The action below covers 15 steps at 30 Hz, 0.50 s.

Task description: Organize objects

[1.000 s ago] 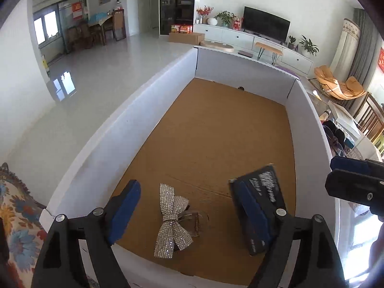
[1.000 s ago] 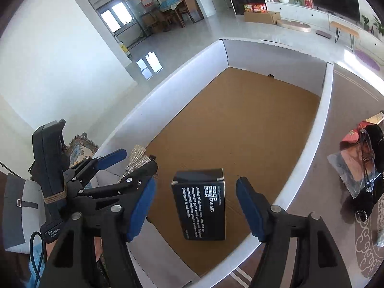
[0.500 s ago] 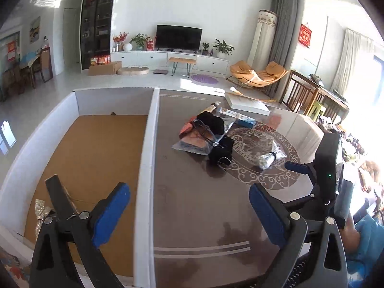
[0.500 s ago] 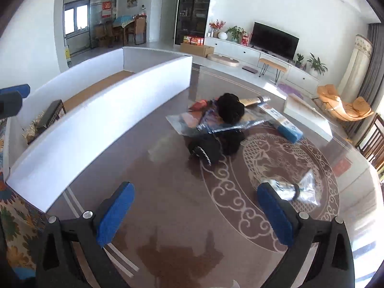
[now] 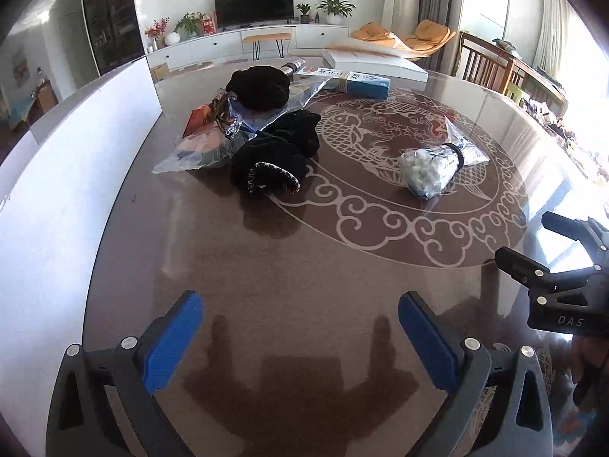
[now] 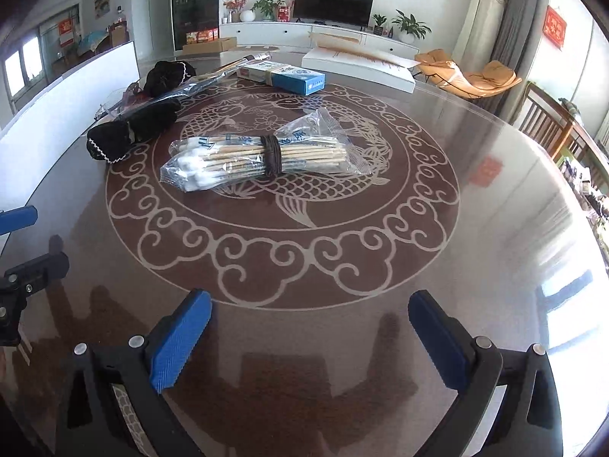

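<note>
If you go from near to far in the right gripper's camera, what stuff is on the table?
Right gripper → bag of cotton swabs → blue and white box → flat white box at the table's far edge.

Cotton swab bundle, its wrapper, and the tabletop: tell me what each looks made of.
Swabs: pale wooden sticks with white cotton tips, bound by a dark band.
Wrapper: thin clear plastic film, glossy and crinkled, with blue print.
Tabletop: dark brown, pale fish pattern; mirror-like reflections suggest glass or lacquer, hard to say which.
</note>
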{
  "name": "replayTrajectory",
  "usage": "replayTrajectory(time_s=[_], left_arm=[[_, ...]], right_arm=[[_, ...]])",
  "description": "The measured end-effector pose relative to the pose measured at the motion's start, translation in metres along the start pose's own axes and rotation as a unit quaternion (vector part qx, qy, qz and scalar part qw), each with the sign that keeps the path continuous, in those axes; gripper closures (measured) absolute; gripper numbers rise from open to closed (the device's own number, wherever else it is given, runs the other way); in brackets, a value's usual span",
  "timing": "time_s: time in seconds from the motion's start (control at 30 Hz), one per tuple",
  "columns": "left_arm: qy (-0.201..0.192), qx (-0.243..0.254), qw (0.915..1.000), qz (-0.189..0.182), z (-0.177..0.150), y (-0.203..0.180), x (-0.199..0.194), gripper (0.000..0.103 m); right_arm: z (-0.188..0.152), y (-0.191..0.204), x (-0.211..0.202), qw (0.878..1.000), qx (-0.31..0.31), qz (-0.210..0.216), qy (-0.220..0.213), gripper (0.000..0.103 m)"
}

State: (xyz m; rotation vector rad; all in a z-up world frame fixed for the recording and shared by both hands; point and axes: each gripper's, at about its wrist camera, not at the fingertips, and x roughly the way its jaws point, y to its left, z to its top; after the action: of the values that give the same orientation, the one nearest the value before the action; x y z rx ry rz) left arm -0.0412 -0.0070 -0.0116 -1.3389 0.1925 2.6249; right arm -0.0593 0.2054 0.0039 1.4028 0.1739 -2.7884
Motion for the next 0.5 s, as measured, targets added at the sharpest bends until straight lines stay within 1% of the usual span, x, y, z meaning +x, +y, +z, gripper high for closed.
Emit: replayTrajectory(time_s=[0.07, 0.13, 0.2, 0.27, 0.5], left_arm=[[0.008, 0.009, 0.9998, 0.012, 0.004, -0.001, 0.011, 0.000], [0.007, 0.007, 0.9999, 0.003, 0.007, 0.001, 0.016, 0.000], [0.008, -0.010, 0.9999, -0.011, 0.008, 0.006, 0.019, 0.000], [0.001, -0.017, 0.9998, -0.003, 0.007, 0.005, 0.019, 0.000], [0.000, -0.019, 0.9998, -0.003, 0.007, 0.006, 0.019, 0.000]], right_arm=[[0.002, -0.005, 0.004, 1.000, 0.019, 0.009, 0.001, 0.000], [0.000, -0.009, 0.006, 0.999, 0.035, 0.025, 0.009, 0.000], [-0.001, -0.008, 0.005, 0.999, 0.037, 0.023, 0.008, 0.000], [-0.001, -0.008, 0.005, 0.999, 0.037, 0.022, 0.008, 0.000], [-0.001, -0.008, 0.006, 0.999, 0.037, 0.022, 0.008, 0.000]])
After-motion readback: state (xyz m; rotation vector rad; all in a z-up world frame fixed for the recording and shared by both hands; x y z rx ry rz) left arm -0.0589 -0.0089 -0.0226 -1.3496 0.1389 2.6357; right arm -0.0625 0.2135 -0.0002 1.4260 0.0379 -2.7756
